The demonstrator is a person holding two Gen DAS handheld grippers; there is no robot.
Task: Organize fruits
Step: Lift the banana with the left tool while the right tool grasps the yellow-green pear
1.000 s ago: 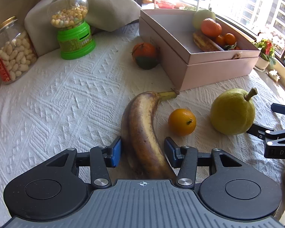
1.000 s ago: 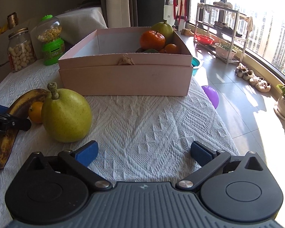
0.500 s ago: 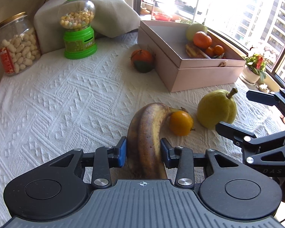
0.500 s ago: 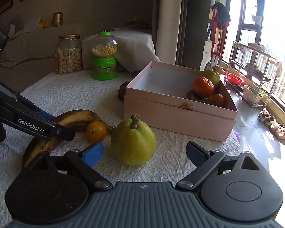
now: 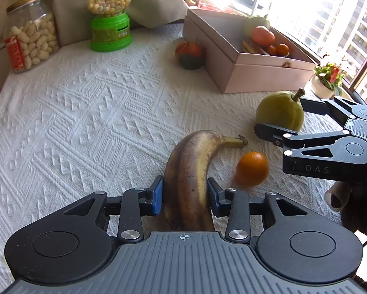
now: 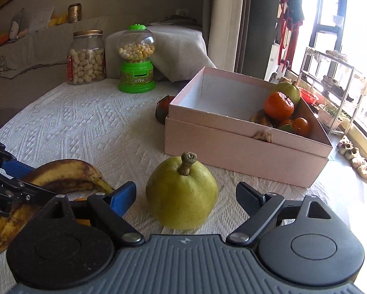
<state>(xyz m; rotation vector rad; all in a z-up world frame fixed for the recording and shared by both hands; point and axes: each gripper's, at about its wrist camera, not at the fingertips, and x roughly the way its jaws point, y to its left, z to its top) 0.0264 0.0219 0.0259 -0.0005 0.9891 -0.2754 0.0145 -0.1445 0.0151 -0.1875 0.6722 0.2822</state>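
Observation:
My left gripper is shut on a brown-spotted banana, its blue pads pressing both sides near the closer end. A small orange lies just right of the banana, slightly blurred. My right gripper straddles a green pear standing upright on the cloth. Its jaws are closing, and a gap still shows on each side of the pear. Behind stands the pink box with several fruits in its right corner. An orange-and-green fruit sits against the box's left wall.
A peanut jar and a green candy dispenser stand at the back of the white tablecloth, before a grey cushion. The table's rounded edge falls away at the right, with a flowerpot and a rack beyond.
The left jaws closed onto the banana and drew it away from the small orange. The right gripper swung round to face the pear, and its jaws narrowed around it.

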